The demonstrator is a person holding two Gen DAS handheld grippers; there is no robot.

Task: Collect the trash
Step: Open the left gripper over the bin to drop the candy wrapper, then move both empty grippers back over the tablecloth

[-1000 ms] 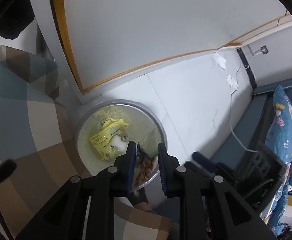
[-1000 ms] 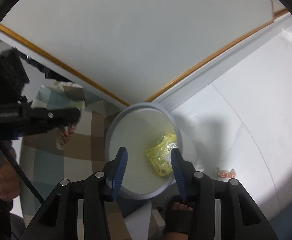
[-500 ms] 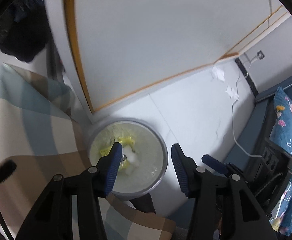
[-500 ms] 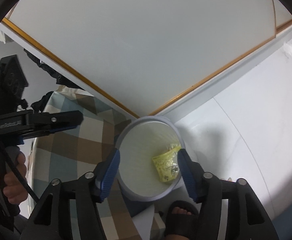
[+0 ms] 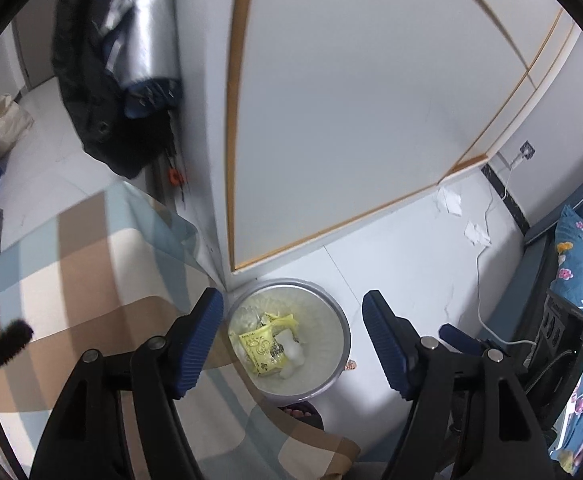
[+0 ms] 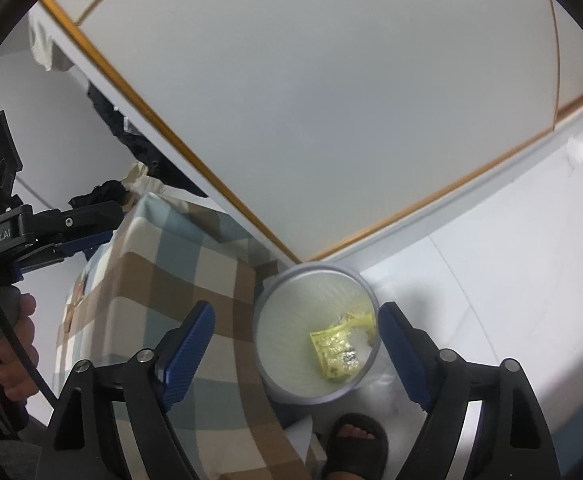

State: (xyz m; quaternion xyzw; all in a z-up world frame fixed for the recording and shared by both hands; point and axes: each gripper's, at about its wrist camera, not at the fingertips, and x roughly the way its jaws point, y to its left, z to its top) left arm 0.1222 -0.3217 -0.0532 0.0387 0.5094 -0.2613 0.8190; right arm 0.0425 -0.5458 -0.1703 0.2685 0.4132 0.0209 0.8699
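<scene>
Yellow wrapper (image 5: pixel 260 343) lies in the bin (image 5: pixel 333 376); both grippers, left (image 5: pixel 293 338) and right (image 6: pixel 295 352), have just been opening and stand spread, empty. Tissues (image 5: pixel 447 200) on the floor (image 5: pixel 403 264) remain.

A round grey waste bin (image 5: pixel 341 334) stands on the pale tiled floor (image 5: pixel 403 264), near the white orange-edged cabinet (image 5: pixel 351 100) corner. Inside lies a crumpled yellow wrapper (image 5: pixel 260 344). A checked blue-and-brown cloth-covered table (image 6: pixel 179 280) sits just left. Two white crumpled tissues (image 5: pixel 449 202) lie far right.
</scene>
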